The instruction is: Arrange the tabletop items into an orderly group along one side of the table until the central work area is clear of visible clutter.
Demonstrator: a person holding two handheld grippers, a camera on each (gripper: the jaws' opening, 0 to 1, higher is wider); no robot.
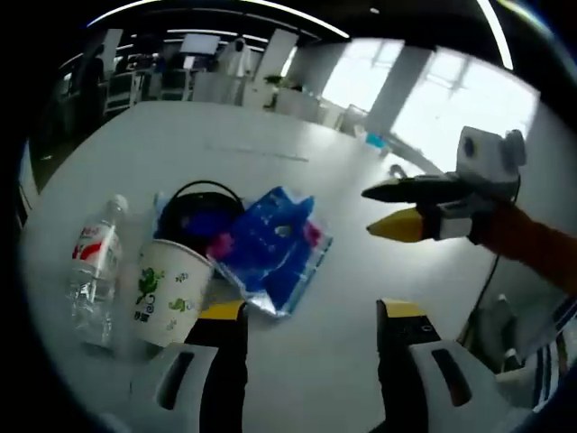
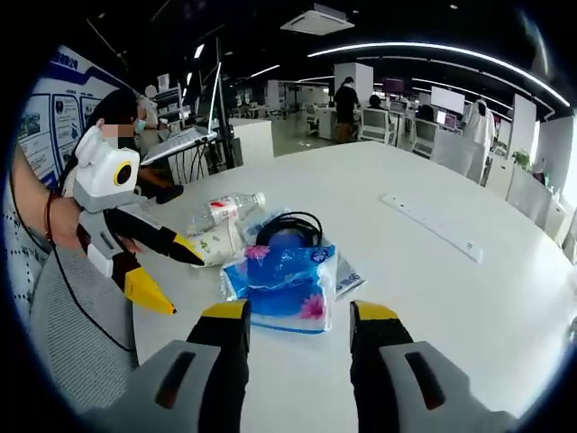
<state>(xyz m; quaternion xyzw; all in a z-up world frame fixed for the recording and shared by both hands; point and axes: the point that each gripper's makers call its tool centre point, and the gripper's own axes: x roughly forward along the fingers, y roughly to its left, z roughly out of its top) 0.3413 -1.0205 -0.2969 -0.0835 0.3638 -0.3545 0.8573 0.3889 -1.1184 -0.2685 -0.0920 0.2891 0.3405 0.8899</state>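
A blue tissue pack point(image 2: 284, 284) lies on the white table point(image 2: 469, 298), just ahead of my right gripper point(image 2: 297, 316), which is open and empty. Behind the pack are a coiled black cable point(image 2: 288, 230), a printed paper cup point(image 2: 216, 242) on its side and a clear water bottle point(image 2: 225, 209). My left gripper point(image 2: 180, 281) comes in from the left, open, its tips near the cup. In the left gripper view my left gripper point(image 1: 311, 311) stands open before the cup point(image 1: 171, 293), bottle point(image 1: 95, 271), cable point(image 1: 198, 212) and tissue pack point(image 1: 270, 248). My right gripper point(image 1: 370, 210) hovers open to their right.
A white power strip point(image 2: 431, 227) lies farther out on the table. A hand and sleeve point(image 2: 41, 221) hold the left gripper at the table's near edge. Desks, monitors and people stand in the office behind. Bare tabletop point(image 1: 225, 144) stretches beyond the items.
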